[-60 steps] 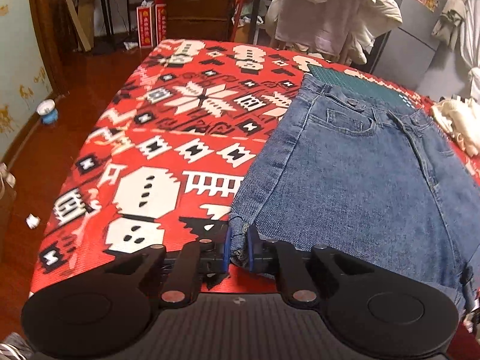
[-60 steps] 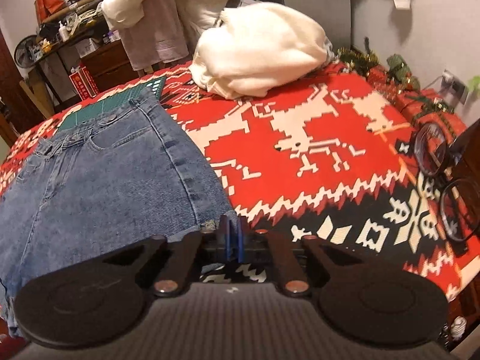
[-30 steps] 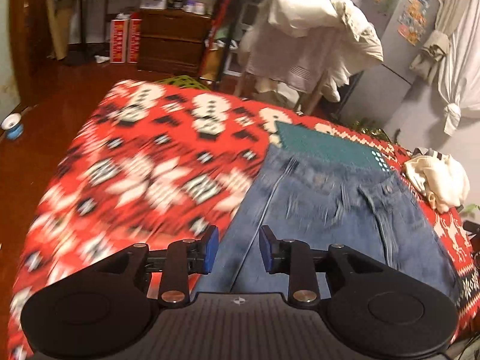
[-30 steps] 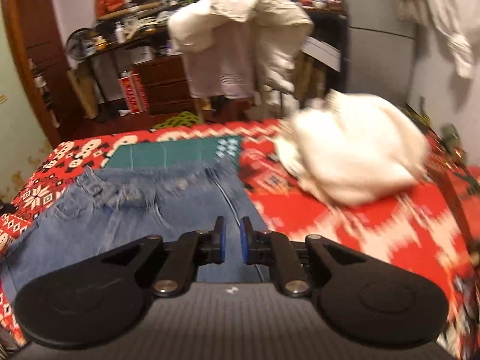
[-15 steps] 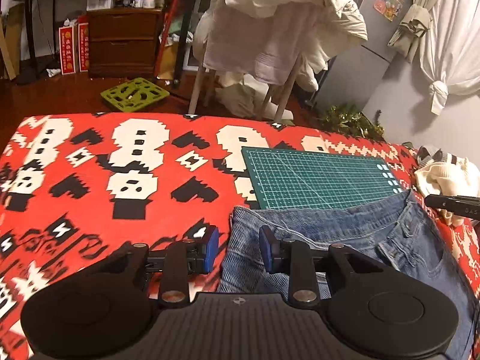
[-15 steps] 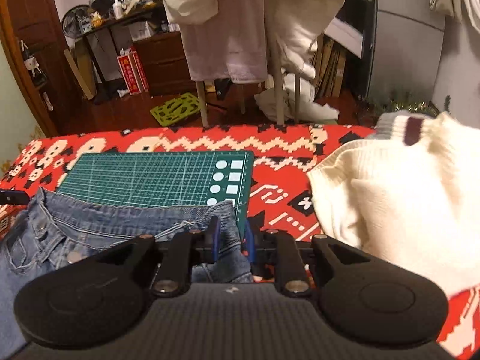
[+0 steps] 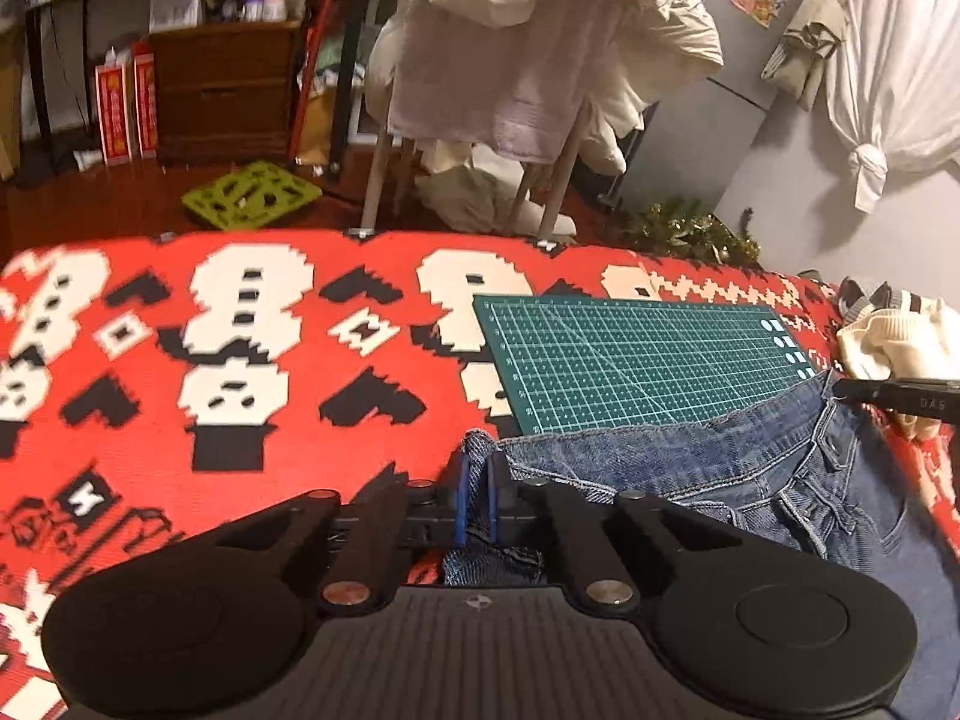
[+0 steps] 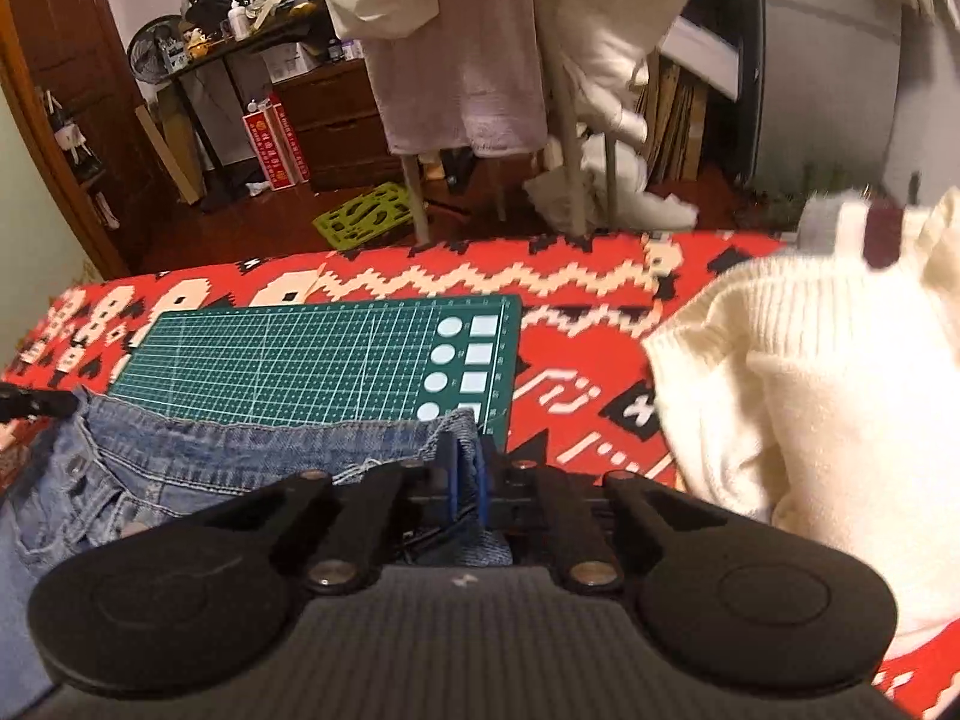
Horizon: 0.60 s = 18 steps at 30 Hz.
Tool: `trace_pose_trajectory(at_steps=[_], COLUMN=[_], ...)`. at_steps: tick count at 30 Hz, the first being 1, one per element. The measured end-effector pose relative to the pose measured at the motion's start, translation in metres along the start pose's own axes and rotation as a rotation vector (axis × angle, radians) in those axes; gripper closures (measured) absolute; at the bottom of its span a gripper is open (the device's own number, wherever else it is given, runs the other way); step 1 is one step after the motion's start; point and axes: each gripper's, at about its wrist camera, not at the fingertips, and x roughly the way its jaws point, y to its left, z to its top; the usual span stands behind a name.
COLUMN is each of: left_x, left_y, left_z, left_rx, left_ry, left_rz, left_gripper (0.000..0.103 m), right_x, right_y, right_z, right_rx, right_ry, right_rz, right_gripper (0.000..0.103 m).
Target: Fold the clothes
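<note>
Blue denim shorts (image 7: 690, 474) lie on a red patterned cloth (image 7: 240, 372), their waistband toward a green cutting mat (image 7: 636, 354). My left gripper (image 7: 475, 483) is shut on the left corner of the waistband, denim bunched between its blue pads. In the right wrist view the same shorts (image 8: 228, 456) stretch leftward, and my right gripper (image 8: 465, 480) is shut on the waistband's right corner. The right gripper's fingertips (image 7: 894, 393) show at the far right of the left wrist view; the left gripper's tip (image 8: 36, 403) shows at the left edge of the right one.
A cream knitted sweater (image 8: 828, 396) is heaped on the cloth just right of my right gripper. The cutting mat (image 8: 318, 360) lies beyond the waistband. Past the far edge stand a rack draped with pale laundry (image 7: 540, 48), a dresser (image 7: 222, 90) and a green tray (image 7: 252, 195) on the floor.
Both grippers let go of the hem, travelled up the shorts to the waistband while open, and have now shut on its two corners.
</note>
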Motion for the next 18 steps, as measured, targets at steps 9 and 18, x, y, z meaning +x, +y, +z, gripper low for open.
trace_pose_trajectory(at_steps=[9,18], left_x=[0.008,-0.017], left_y=[-0.002,-0.013], left_z=[0.006,0.010], left_rx=[0.001,-0.025], left_ry=[0.018,-0.003], left_rz=[0.063,-0.004], left_gripper=[0.087,0.086], right_x=[0.005,-0.029], right_y=[0.001,0.071], right_z=[0.005,0.012], right_rx=[0.010,-0.251], right_ry=[-0.010,-0.010], right_rz=[-0.047,0.199], right_gripper=[0.090,0.085])
